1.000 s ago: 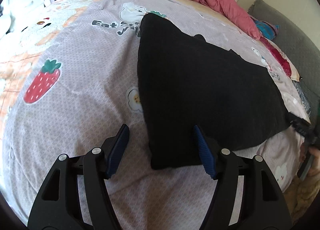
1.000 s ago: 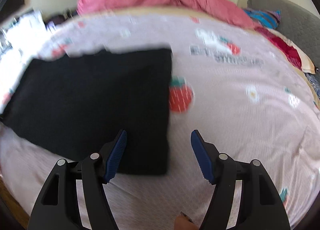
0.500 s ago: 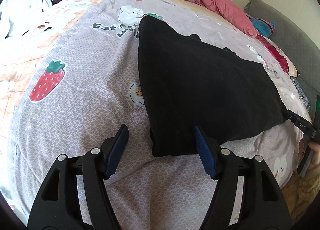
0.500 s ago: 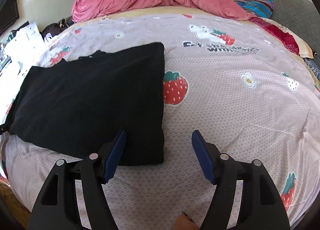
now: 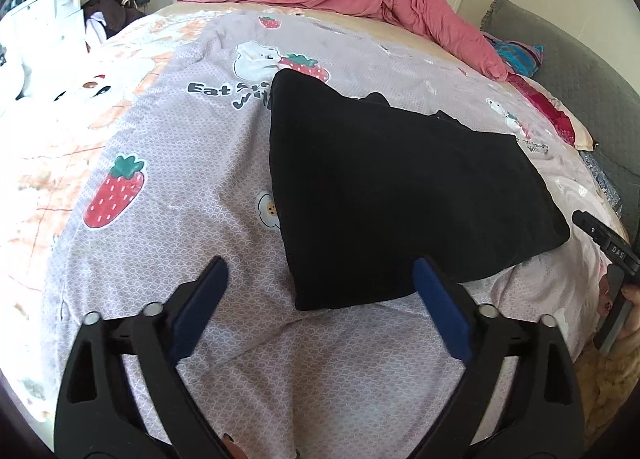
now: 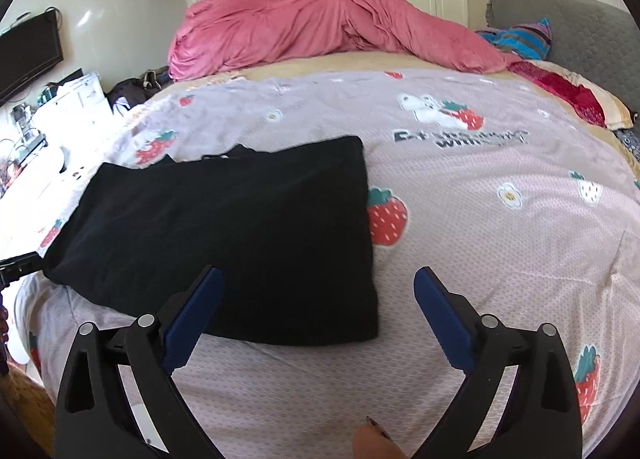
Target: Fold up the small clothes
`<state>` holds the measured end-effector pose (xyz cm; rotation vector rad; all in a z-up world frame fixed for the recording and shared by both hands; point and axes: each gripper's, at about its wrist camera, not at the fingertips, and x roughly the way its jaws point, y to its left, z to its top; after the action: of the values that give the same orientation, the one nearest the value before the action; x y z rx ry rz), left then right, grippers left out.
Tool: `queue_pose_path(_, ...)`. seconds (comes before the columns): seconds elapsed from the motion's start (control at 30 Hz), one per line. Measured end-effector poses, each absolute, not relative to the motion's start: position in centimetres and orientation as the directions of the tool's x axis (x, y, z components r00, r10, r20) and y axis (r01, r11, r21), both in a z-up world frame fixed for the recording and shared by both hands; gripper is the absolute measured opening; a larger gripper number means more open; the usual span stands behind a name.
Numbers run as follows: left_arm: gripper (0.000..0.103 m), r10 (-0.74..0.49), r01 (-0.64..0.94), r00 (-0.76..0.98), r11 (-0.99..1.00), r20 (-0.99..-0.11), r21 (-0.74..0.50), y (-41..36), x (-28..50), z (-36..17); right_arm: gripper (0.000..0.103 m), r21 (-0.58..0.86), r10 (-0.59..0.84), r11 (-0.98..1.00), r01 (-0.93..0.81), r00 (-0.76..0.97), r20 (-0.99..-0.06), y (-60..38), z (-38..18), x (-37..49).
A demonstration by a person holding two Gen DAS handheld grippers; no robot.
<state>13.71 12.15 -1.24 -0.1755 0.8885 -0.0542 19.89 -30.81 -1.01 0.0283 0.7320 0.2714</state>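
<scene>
While the black garment [image 5: 384, 195] lies flat as a folded rectangle on the strawberry-print bedspread [image 5: 168, 163], both tools hang above its near edge with nothing between their pads. The left gripper [image 5: 320, 287] has just spread its jaws wide, and the garment's near left corner sits just beyond them; the right gripper [image 6: 318, 299] has just opened likewise over the garment's near right corner. Neither touches the cloth. Far beyond the garment a pink duvet [image 6: 320, 31] is heaped.

Judging by its matte, slightly fuzzy face and rounded, thick edges, the garment looks soft, light and limp, several layers deep. It should sag and drape if lifted from one point, and the layers may slide apart. The two near corners, or the two ends of one short edge, seem the best holds, pinching all layers together so that the fold stays square.
</scene>
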Motion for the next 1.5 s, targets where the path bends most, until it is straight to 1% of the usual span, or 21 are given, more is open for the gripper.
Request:
queue_pose_path(0.03,0.093,-0.113,-0.030,0.635,0.985,-0.765,-0.171,12.1,13.6,-1.2,0.098,0.117,0.261,0.962,-0.245,0.713,-0.651,-30.5,-0.8,19.8)
queue_pose_path(0.3,0.093,-0.087,-0.047,0.651,0.987,-0.754,-0.155,12.4,13.0,-0.7,0.098,0.100,0.309,0.942,-0.320,0.713,-0.629,-27.6,-0.3,19.3)
queue_pose_path(0.87,0.093,-0.038,-0.120,0.662,0.981,-0.749,-0.155,14.9,13.0,-0.1,0.098,-0.048,0.386,0.852,-0.521,0.688,-0.614,-18.2,-0.4,16.4)
queue_pose_path(1.03,0.093,-0.026,-0.145,0.667,0.976,-0.745,-0.164,15.6,13.4,0.1,0.098,-0.089,0.406,0.817,-0.570,0.676,-0.615,-15.5,-0.6,15.4)
queue_pose_path(1.37,0.093,-0.005,-0.197,0.665,0.963,-0.747,-0.182,16.7,15.6,0.6,0.098,-0.117,0.455,0.740,-0.662,0.622,-0.637,-10.0,-1.1,14.2)
queue_pose_path(1.5,0.094,-0.004,-0.213,0.666,0.957,-0.746,-0.195,16.9,16.7,0.6,0.098,-0.178,0.442,0.703,-0.689,0.619,-0.650,-7.4,-1.9,13.8)
